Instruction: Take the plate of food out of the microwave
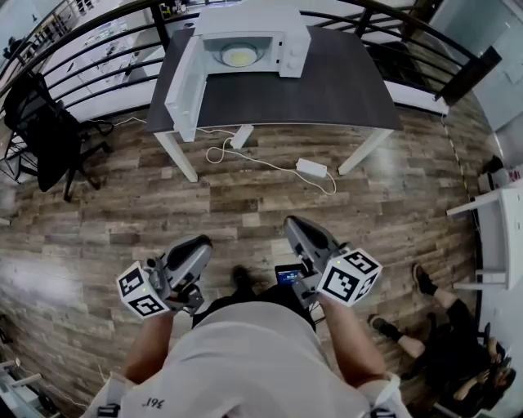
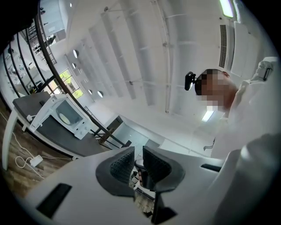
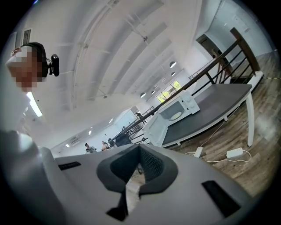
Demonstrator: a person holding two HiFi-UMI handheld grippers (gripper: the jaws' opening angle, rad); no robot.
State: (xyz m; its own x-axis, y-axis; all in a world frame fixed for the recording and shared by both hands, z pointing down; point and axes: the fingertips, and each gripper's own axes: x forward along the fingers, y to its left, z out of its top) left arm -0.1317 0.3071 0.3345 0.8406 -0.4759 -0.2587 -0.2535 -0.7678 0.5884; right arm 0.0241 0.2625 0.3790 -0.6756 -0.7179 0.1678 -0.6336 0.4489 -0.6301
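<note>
The plate of food (image 1: 239, 55) sat inside the microwave (image 1: 253, 20), whose door (image 1: 181, 86) stood swung open on its left. What lay on the plate was too small and washed out to tell in any view. The microwave's rear was cut off by the top edge of the head view. Both grippers were held well short of the microwave, close to the person's body, whose shirt hid the floor beneath them.

Only the head view showed the dark table (image 1: 343, 90) under the microwave in full, along with the white adapter (image 1: 311, 168) and its cable on the floor in front of it. It did not show the jaws clearly. The gripper views did: the left gripper (image 2: 137, 163) had its jaws a narrow slit apart, with nothing between them. The right gripper (image 3: 139, 161) had its jaw tips brought together, clasping nothing. Each gripper view caught the microwave only as a small, distant box, with the plate a pale disc inside it.
</note>
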